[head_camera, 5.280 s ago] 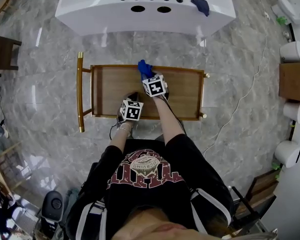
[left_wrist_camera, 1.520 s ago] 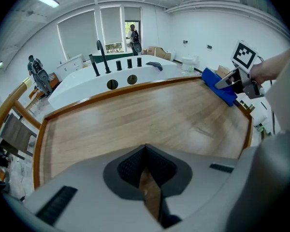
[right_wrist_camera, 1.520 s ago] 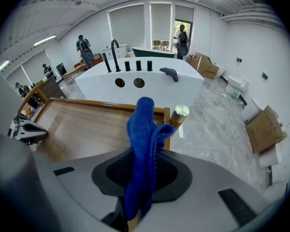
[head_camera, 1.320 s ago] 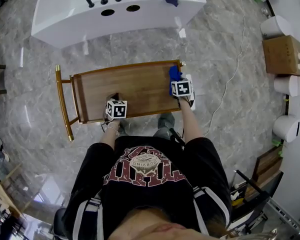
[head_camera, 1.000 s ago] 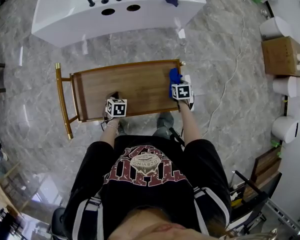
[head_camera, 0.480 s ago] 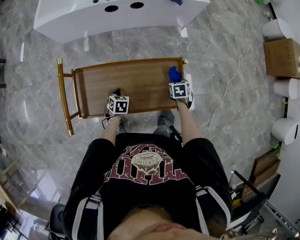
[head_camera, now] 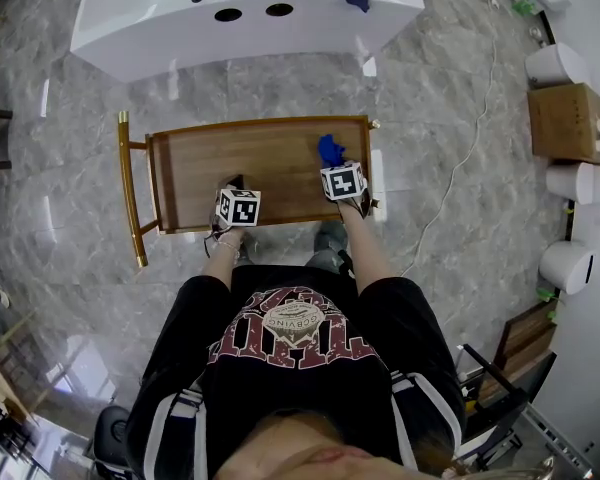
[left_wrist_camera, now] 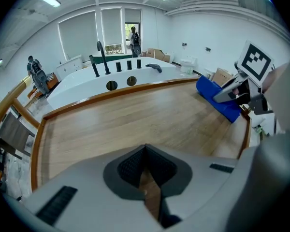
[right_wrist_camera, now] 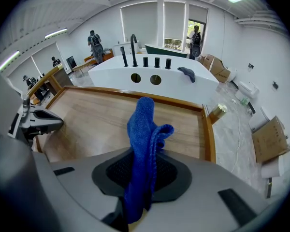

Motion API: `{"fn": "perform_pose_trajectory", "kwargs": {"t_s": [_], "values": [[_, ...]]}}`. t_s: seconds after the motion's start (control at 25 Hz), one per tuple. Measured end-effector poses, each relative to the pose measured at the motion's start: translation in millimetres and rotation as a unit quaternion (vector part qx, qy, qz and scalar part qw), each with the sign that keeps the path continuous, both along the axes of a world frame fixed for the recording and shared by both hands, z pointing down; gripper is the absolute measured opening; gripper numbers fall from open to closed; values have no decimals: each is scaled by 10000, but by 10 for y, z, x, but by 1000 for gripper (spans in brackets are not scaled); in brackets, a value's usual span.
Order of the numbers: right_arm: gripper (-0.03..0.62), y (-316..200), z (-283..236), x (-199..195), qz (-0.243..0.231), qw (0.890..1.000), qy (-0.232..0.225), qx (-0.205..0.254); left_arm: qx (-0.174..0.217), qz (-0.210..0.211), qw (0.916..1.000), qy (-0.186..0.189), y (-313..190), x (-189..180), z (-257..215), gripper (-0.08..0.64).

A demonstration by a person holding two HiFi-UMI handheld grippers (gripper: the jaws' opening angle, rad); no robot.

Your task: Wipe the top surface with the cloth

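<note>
The blue cloth [right_wrist_camera: 141, 144] is clamped between the jaws of the right hand-held gripper [right_wrist_camera: 140, 180] and is pressed onto the right part of the wooden table [head_camera: 260, 163], near its far rim. The left hand-held gripper [left_wrist_camera: 147, 178] is held at the table's near edge, jaws closed tip to tip, nothing gripped. A black-and-white square marker is carried on each gripper's cube – no words. The shirt's print cannot be read.
</note>
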State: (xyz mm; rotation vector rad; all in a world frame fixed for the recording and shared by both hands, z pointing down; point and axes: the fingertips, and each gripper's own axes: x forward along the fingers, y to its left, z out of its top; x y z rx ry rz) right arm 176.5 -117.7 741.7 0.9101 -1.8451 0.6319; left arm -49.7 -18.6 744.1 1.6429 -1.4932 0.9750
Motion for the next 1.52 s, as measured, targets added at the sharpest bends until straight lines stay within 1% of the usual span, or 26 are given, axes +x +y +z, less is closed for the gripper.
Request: {"fn": "perform_pose_trajectory", "kwargs": {"t_s": [0.12,0.28,0.48,0.72,0.84,1.04,1.28,1.52], "values": [[87,8,-3,-84,-68,9999,-34,-100,7,14,10000,-4,-22,-6,-1,49],[87,1,-20,-182,-242,9997,-12,-64,12,46,10000,9,-31,-6,8,49],[87,65,-19,-311,-347,9993,-18,-131,41,10,10000,14,-24,-7,16,49],[87,150,-49,-539,-682,9976,-45,-77,77,31,10000,37,20,5,-14,49],[87,179,-38,-633,-805,9967,-5,-127,90,15,9999,58,6,-7,-3,49],[87,200,-20,-840,-815,9964,-158,-188,100,54,9999,127,-48,-15,23,49],[87,295,-14,-1110,-1071,9937,-220,-238,105,81,9998,161,-27,-32,29,49],[87,379,-13,-1340,-1211,9918,-281,-295,13,231,9995,226,-18,-28,39,49]]}}
